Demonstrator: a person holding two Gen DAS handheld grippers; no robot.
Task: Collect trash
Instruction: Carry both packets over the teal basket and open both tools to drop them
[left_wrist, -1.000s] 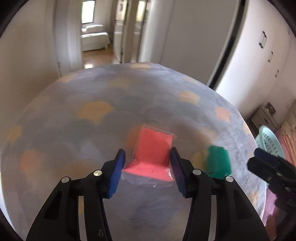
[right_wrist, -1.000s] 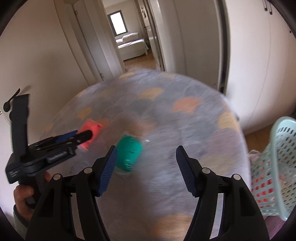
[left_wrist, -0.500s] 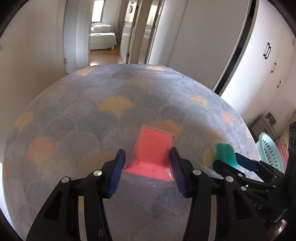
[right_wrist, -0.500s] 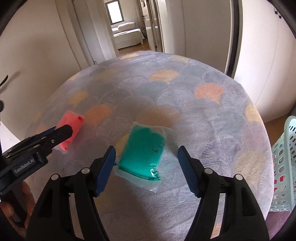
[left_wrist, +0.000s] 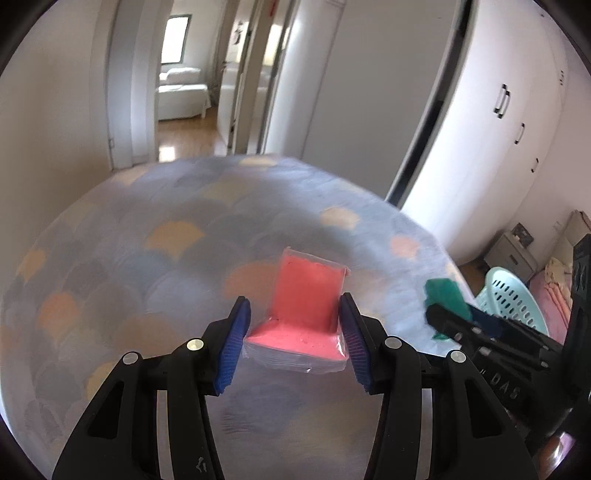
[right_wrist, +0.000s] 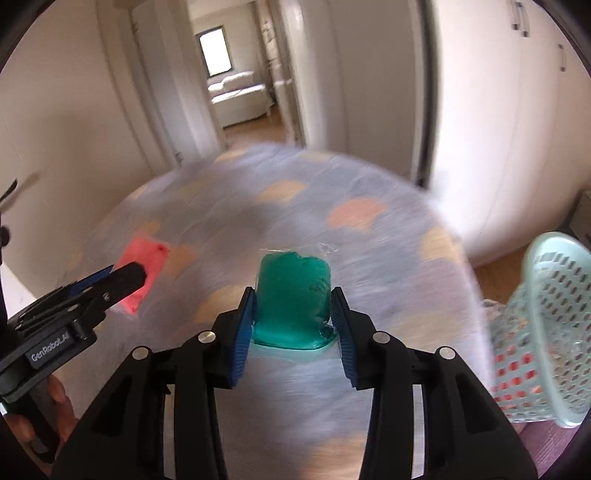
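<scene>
My left gripper (left_wrist: 295, 339) is shut on a clear packet of pink powder (left_wrist: 303, 310), its blue pads pressing both sides, held over the round table (left_wrist: 147, 258). My right gripper (right_wrist: 291, 332) is shut on a clear packet of green powder (right_wrist: 293, 295), also held above the table. The green packet (left_wrist: 443, 295) shows at the right of the left wrist view, and the pink packet (right_wrist: 142, 273) shows at the left of the right wrist view, in the left gripper's fingers.
A pale green perforated basket (right_wrist: 546, 332) stands off the table's right edge, also visible in the left wrist view (left_wrist: 509, 295). The table has a scallop-patterned cloth. White wardrobe doors (left_wrist: 498, 147) are behind on the right, an open hallway behind.
My right gripper has closed on the green packet and lifted it. My left gripper has raised the pink packet. Both views are blurred by motion.
</scene>
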